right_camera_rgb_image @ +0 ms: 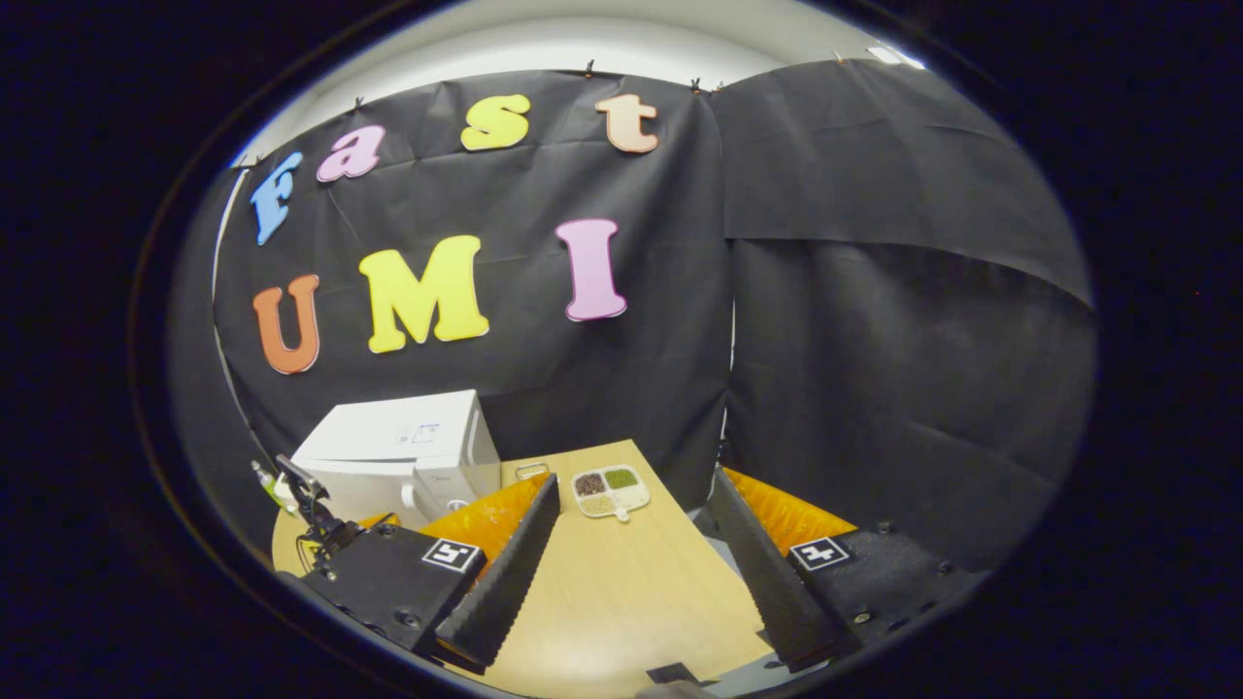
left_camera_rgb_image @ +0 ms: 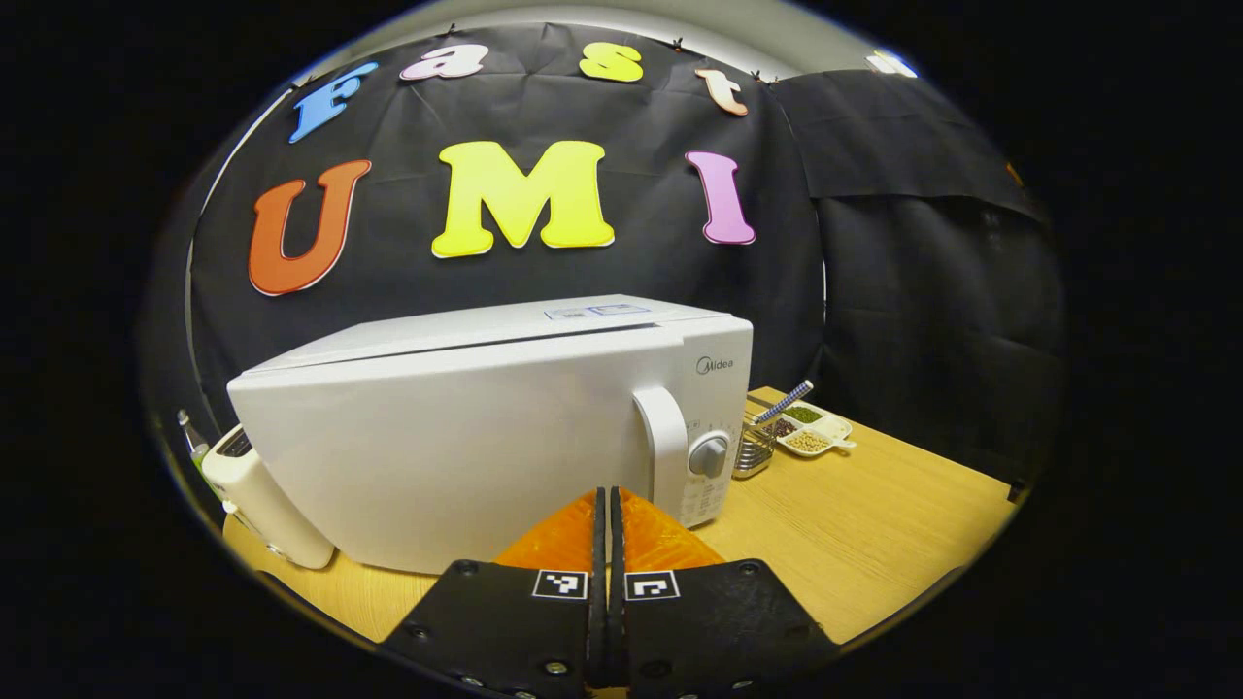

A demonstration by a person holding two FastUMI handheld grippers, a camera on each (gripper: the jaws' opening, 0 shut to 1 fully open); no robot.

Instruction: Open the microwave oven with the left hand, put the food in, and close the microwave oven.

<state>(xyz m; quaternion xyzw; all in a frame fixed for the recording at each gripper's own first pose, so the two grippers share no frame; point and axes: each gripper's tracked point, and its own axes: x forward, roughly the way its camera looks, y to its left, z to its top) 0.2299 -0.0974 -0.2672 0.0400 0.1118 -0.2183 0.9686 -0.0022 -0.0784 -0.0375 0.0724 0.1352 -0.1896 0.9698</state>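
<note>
Wooden table (left_camera_rgb_image: 855, 524) carries the white microwave oven (left_camera_rgb_image: 486, 427), door shut, with a divided food tray (left_camera_rgb_image: 816, 432) just beside it. Left gripper (left_camera_rgb_image: 608, 505) is pinched closed on nothing; right gripper (right_camera_rgb_image: 631, 544) gapes wide.

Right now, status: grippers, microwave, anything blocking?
Left gripper shut, empty, facing microwave. Right gripper open over table. Door closed, handle untouched. Nothing blocking it.
</note>
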